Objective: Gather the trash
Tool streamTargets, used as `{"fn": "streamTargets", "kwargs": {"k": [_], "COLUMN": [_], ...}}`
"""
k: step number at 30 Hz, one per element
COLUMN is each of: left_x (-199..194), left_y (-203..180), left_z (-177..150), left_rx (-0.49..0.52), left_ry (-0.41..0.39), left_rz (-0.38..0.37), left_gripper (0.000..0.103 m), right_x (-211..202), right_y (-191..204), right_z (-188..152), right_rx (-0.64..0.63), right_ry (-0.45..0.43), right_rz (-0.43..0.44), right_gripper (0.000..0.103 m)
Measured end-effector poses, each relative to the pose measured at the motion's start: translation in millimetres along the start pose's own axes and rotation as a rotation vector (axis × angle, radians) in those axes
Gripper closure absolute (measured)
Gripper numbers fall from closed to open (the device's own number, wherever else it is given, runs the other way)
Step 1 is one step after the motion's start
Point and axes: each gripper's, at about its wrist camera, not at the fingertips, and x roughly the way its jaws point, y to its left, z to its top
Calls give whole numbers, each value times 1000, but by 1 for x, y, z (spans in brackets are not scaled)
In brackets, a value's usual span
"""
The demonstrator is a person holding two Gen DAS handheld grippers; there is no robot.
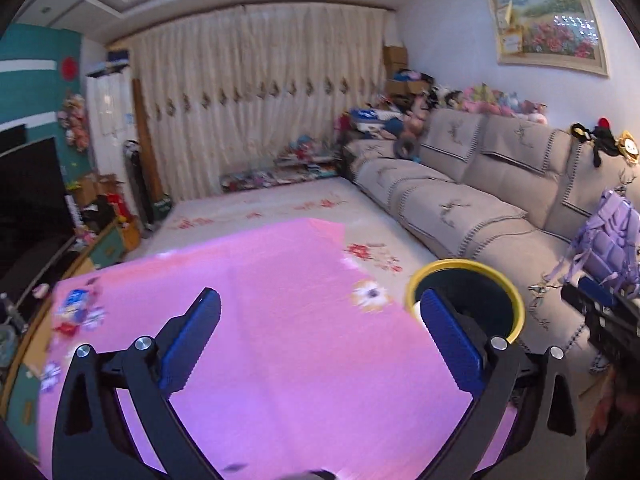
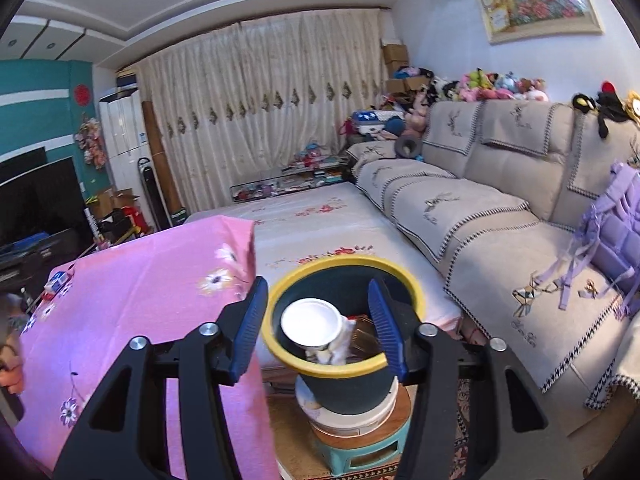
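The trash bin (image 2: 340,280), dark teal with a yellow rim, stands just past the pink table's right edge. Inside lie a white paper bowl (image 2: 312,322), crumpled white tissue (image 2: 334,354) and a brownish piece (image 2: 366,338). My right gripper (image 2: 318,328) hovers over the bin's mouth, its jaws apart with nothing between the blue pads. Over the pink flowered tablecloth (image 1: 280,280), my left gripper (image 1: 320,340) stands wide open and empty; the bin (image 1: 464,268) shows behind its right finger. A small blue-and-white packet (image 1: 76,304) lies blurred at the table's far left.
The bin rests on a white round base on a small teal stool (image 2: 360,456). A grey sofa (image 2: 500,220) runs along the right with a purple backpack (image 2: 616,240) on it. A low floral-sheeted bed (image 2: 320,216) lies beyond the table. A TV (image 1: 28,192) stands on the left.
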Motion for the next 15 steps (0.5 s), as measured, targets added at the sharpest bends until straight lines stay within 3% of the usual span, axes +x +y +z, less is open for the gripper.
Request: {"fn": "streamTargets", "kwargs": {"k": [3,7,10,13,15], "left_x": [-51,-109,-142,-168,-180], "left_y": [38,85,109,131,134], "left_z": [-23,-52,-71,-87,-91], "left_rx": [-22,-129,-206,-303,-312], "left_ry": [14,-5,-15,-27,-52], "left_rz": [95,230,291,305,319], "left_gripper": [5,5,5,5,5], "right_x": [-9,-22,-36,-48,-56], "right_y": [22,41,54,63,69], "right_z": [2,1,2,3,1], "right_rx": [-36,-72,-86,-113,-129], "right_ry": [-4,-8,-21,-34,-41], "right_rz": [30,56,72,73,79], "right_gripper": [40,31,26,22,19]}}
